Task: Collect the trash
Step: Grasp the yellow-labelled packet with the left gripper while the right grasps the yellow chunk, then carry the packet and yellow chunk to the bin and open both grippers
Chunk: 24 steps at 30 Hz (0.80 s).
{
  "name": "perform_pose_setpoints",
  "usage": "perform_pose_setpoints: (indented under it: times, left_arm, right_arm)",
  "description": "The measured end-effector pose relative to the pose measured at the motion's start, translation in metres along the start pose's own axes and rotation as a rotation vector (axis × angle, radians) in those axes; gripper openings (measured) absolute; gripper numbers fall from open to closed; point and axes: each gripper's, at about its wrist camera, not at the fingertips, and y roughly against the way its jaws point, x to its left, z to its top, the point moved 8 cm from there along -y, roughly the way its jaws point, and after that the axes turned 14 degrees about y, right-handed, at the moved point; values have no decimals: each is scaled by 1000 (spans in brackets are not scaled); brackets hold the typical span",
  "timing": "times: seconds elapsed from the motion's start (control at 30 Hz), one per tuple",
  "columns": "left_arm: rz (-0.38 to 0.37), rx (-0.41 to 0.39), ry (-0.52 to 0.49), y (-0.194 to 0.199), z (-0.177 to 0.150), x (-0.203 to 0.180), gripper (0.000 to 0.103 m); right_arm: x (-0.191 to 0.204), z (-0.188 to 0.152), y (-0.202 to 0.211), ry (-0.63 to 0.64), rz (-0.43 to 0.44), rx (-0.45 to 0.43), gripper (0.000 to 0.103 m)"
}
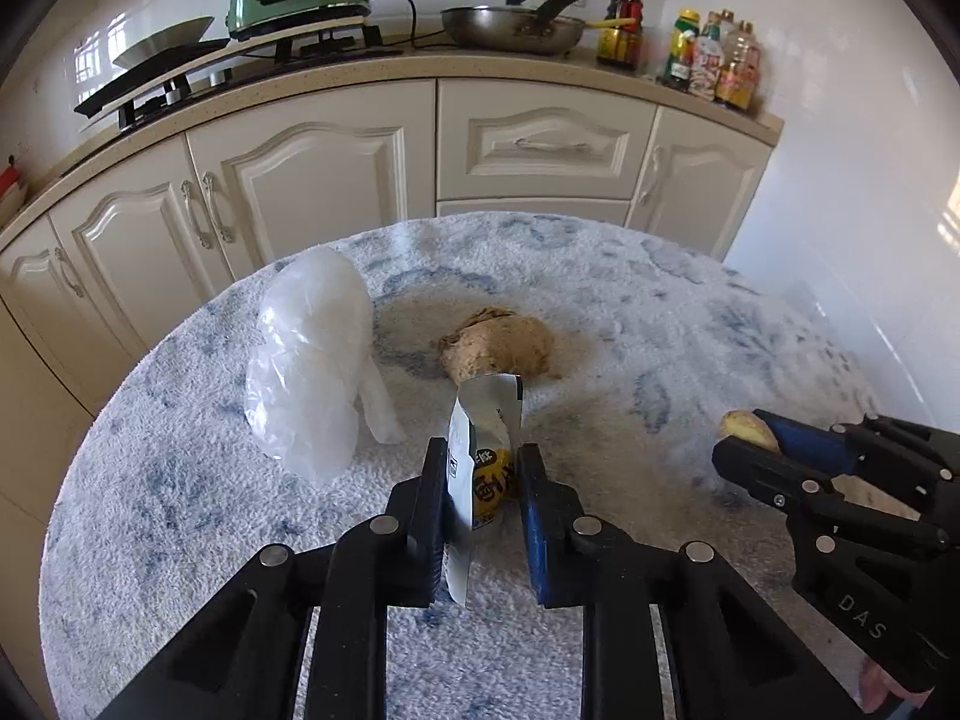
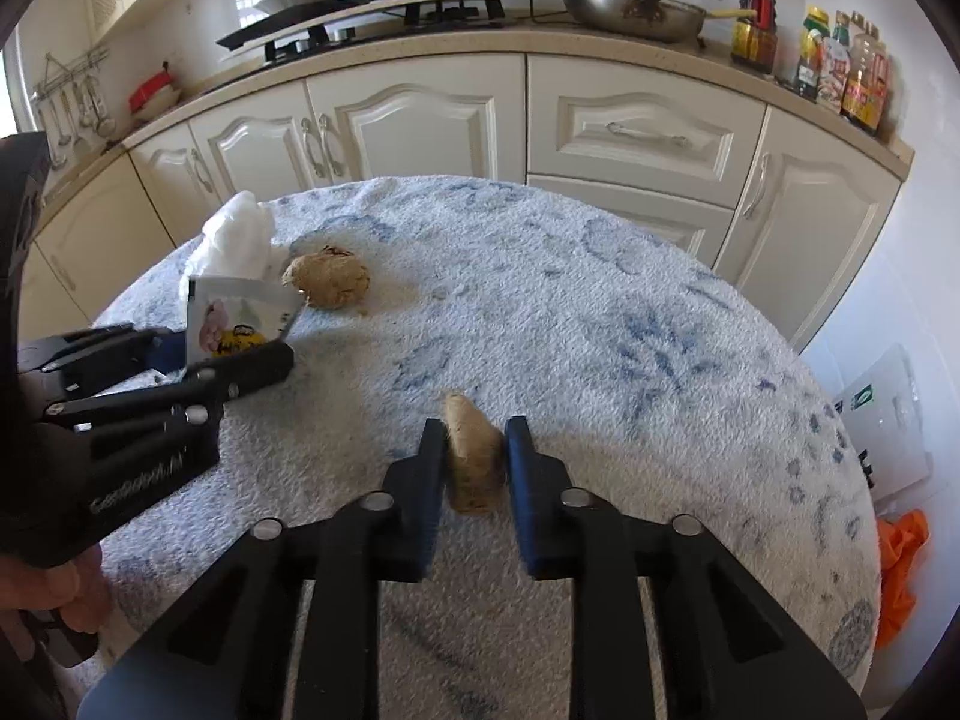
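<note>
Gripping a torn white-and-yellow snack wrapper [image 1: 480, 474], the left gripper [image 1: 483, 516] risks it slipping; the right gripper [image 2: 474, 468] clamps a tan ginger scrap [image 2: 474, 462], at 3 o'clock.

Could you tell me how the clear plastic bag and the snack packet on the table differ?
The plastic bag is translucent, puffed up and plain; the snack packet is flat, printed and torn open. The bag stands free on the cloth, while the packet is pinched in the left gripper. Both are empty trash.
</note>
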Motion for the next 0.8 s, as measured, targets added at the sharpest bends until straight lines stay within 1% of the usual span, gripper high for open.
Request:
perform_pose_setpoints:
  times: [0.13,0.27,0.47,0.53,0.67,0.8]
  left_arm:
    - [-37,3,17,5,-4,2,17]
    - [-65,-20,21,23,-11,1,17]
    - [-112,-84,14,71,-31,-12,17]
    - [-122,-113,8,91,-43,-19,17]
    - [-170,-164,-13,130,-61,-40,17]
    - [-218,-194,-34,161,-79,-60,17]
  right_arm:
    - [-2,-8,11,-28,22,-11,20]
    - [-7,-19,35,-63,32,-43,20]
    - [-10,-39,82,-99,29,-96,20]
    - [-11,-47,98,-103,17,-109,20]
    - [-17,-63,134,-124,-8,-150,20]
    - [-27,-75,169,-148,-42,-194,20]
